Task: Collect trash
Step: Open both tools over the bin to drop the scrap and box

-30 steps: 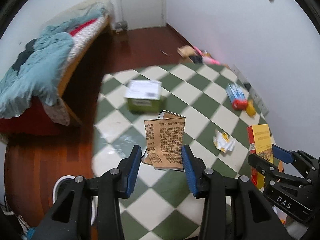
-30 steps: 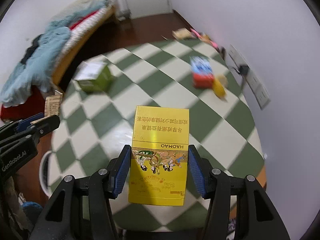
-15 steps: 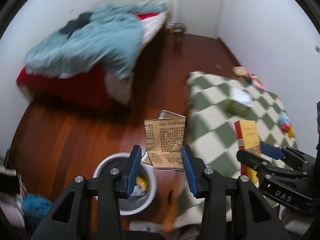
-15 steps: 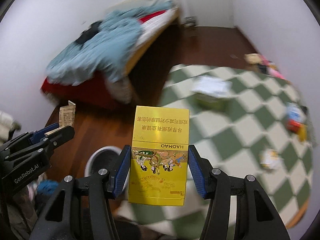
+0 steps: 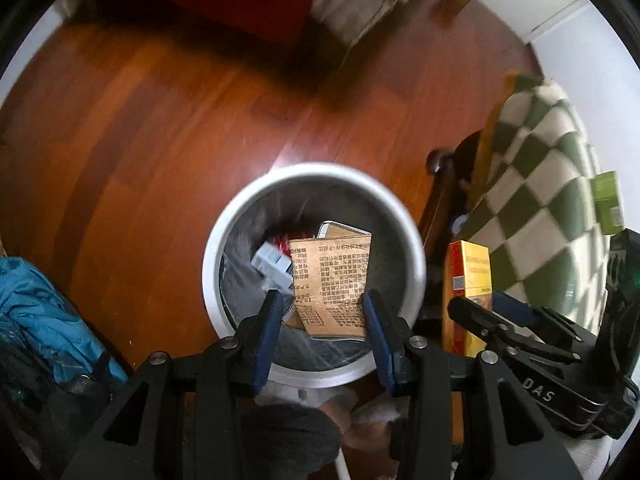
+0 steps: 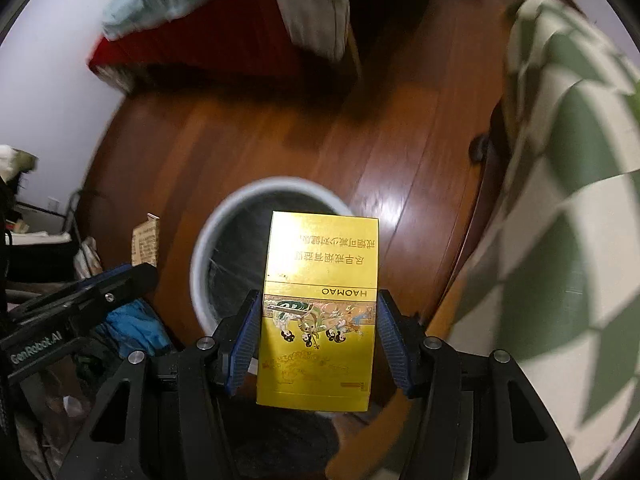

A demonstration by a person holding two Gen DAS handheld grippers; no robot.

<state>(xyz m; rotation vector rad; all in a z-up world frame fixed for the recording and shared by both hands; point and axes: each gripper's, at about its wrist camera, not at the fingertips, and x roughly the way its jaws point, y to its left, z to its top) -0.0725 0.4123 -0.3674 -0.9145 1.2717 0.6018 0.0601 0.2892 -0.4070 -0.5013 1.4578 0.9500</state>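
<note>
My left gripper [image 5: 322,300] is shut on a brown printed paper packet [image 5: 331,280] and points steeply down over the white round trash bin [image 5: 248,208], which holds a grey liner and some litter. My right gripper [image 6: 318,312] is shut on a yellow HAOMAO box [image 6: 320,308], held over the bin [image 6: 208,224] seen from the other side. The yellow box [image 5: 470,276] and right gripper [image 5: 504,312] also show at the right of the left wrist view. The left gripper [image 6: 120,276] with its packet [image 6: 146,240] shows at the left of the right wrist view.
The bin stands on a reddish wooden floor [image 5: 160,120]. A green-and-white checkered mat [image 5: 540,200] lies to the right with a green box [image 5: 608,204] on it. A bed with red base [image 6: 200,40] is beyond. Blue cloth [image 5: 44,312] lies at the left.
Both grippers swung from over the checkered mat to above the trash bin and tipped downward. Each still holds its item; the bin now fills the middle of both views.
</note>
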